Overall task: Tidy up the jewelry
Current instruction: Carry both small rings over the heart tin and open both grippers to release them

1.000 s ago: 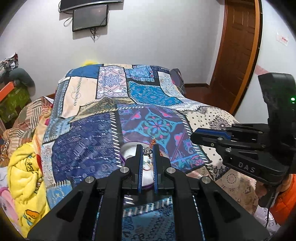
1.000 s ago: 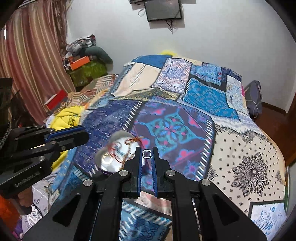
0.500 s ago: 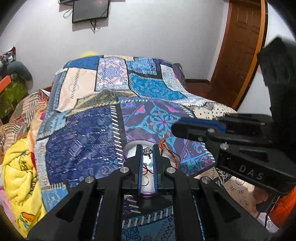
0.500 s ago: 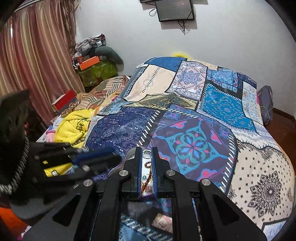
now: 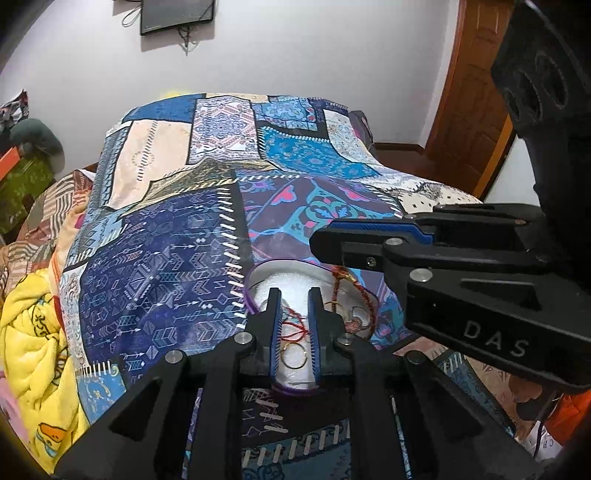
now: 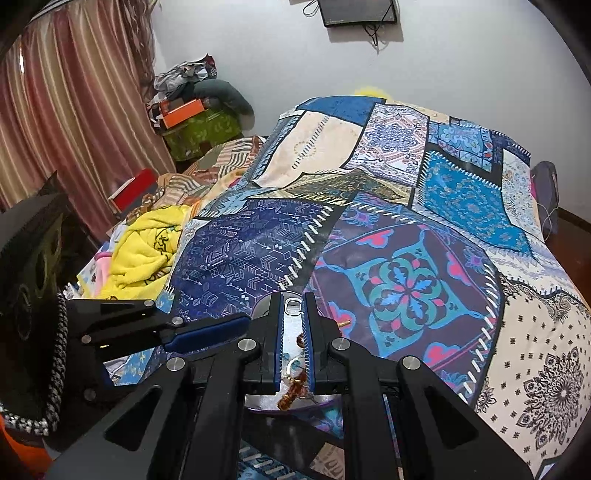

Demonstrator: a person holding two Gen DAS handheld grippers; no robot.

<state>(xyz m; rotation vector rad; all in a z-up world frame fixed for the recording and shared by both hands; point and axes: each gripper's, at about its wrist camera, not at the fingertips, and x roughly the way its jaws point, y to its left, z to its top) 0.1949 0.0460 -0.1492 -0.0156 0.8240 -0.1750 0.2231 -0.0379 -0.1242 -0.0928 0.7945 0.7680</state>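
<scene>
Two tools are held over a dish [image 5: 295,269] on the bed [image 5: 159,258]. A small clasp [image 6: 294,306] is pinched in the right tool [image 6: 294,301]. Gold rings [image 5: 293,355] are seen between the part-open left tool [image 5: 294,295] fingers, right below it.

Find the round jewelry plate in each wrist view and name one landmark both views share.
Left wrist view: the plate sits low centre, behind and between the left gripper fingers.
Right wrist view: the plate sits bottom centre, under the right gripper.
Shared landmark: the wall-mounted screen.
</scene>
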